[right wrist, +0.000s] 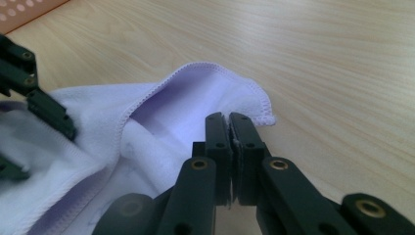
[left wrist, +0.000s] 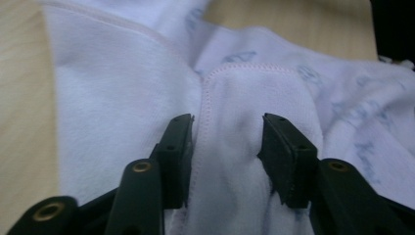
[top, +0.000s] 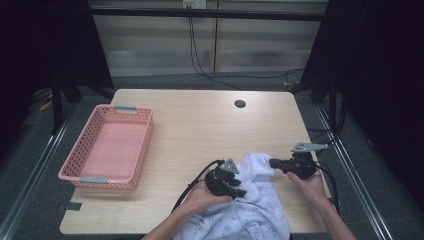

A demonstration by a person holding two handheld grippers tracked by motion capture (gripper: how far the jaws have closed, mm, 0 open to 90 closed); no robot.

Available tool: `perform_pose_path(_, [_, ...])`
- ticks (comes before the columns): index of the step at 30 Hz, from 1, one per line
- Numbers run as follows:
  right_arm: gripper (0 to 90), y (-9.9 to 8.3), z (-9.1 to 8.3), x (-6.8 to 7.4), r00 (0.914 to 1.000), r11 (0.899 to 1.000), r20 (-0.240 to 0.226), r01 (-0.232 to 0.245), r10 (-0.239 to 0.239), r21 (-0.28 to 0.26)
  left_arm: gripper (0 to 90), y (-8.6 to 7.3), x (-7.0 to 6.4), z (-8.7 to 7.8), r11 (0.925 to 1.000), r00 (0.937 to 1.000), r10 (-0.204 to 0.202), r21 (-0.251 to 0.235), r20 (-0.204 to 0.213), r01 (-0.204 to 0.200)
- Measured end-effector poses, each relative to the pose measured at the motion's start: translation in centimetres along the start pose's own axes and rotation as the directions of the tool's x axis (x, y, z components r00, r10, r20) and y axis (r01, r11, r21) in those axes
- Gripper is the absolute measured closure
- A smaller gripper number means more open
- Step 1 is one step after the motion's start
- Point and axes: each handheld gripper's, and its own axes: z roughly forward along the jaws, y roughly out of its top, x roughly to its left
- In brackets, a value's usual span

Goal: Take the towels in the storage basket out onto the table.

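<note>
A white towel (top: 260,210) with a pale blue print lies crumpled at the table's near edge, partly hanging over it. My left gripper (top: 241,189) rests on the towel's left part. In the left gripper view it (left wrist: 226,147) is open, its jaws standing on either side of a raised, hemmed fold of the towel (left wrist: 122,98). My right gripper (top: 273,162) points left at the towel's upper right corner. In the right gripper view it (right wrist: 229,134) is shut on the stitched edge of the towel (right wrist: 161,127), just above the tabletop.
A pink plastic basket (top: 141,145) stands empty on the left of the wooden table (top: 210,125); its corner (right wrist: 19,10) shows in the right gripper view. A round cable hole (top: 240,104) sits near the far edge. Dark curtains flank both sides.
</note>
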Motion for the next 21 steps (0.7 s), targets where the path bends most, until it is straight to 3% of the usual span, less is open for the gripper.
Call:
perform_pose_path(4, [88.1,0.0,0.1,0.0,1.0,1.0,-0.002,-0.004,0.004,0.002,49.2,0.3,-0.3,0.3,0.9991,0.9987,0.043,0.003,0.029,-0.043])
perform_pose_path(7, [88.1,0.1,0.1,0.0,1.0,1.0,-0.002,-0.006,0.006,0.002,49.7,0.8,0.1,0.5,0.9994,0.9984,0.023,-0.026,0.052,-0.022])
perform_pose_path(9, [88.1,0.1,0.1,0.0,1.0,1.0,-0.001,-0.007,0.007,0.003,53.3,1.1,0.1,0.7,0.9983,0.9966,-0.009,-0.057,0.081,0.014])
perform_pose_path(11, [88.0,0.1,0.2,0.0,1.0,1.0,-0.003,-0.005,0.005,0.004,53.9,1.6,0.1,0.9,0.9991,0.9958,0.007,-0.041,0.091,-0.003])
perform_pose_path(14, [88.0,0.0,0.2,0.0,1.0,1.0,-0.004,-0.007,0.007,0.007,51.9,2.0,0.2,1.6,0.9989,0.9962,-0.012,-0.044,0.087,0.015])
perform_pose_path(16, [87.9,0.0,0.1,0.0,1.0,1.0,-0.006,0.001,-0.001,0.008,54.4,1.9,0.3,2.6,0.9998,0.9952,-0.02,0.008,0.096,0.019])
perform_pose_path(17, [87.9,0.0,0.1,0.0,1.0,1.0,-0.008,-0.001,0.001,0.009,54.4,1.7,0.2,2.8,1.0,0.9958,-0.007,0.002,0.091,0.006])
perform_pose_path(18, [87.9,0.0,0.1,0.0,1.0,1.0,-0.009,-0.002,0.002,0.008,56.2,1.7,0.1,2.8,1.0,0.997,-0.008,-0.001,0.077,0.008])
perform_pose_path(19, [87.9,0.0,0.1,0.0,1.0,1.0,-0.008,-0.001,0.001,0.009,60.8,1.8,0.1,2.5,0.9996,0.9978,-0.004,0.027,0.066,0.002])
perform_pose_path(21, [87.9,0.0,0.0,0.0,0.9999,1.0,-0.011,-0.007,0.007,0.008,75.4,1.6,0.1,2.4,0.9998,0.9974,0.01,0.018,0.071,-0.012])
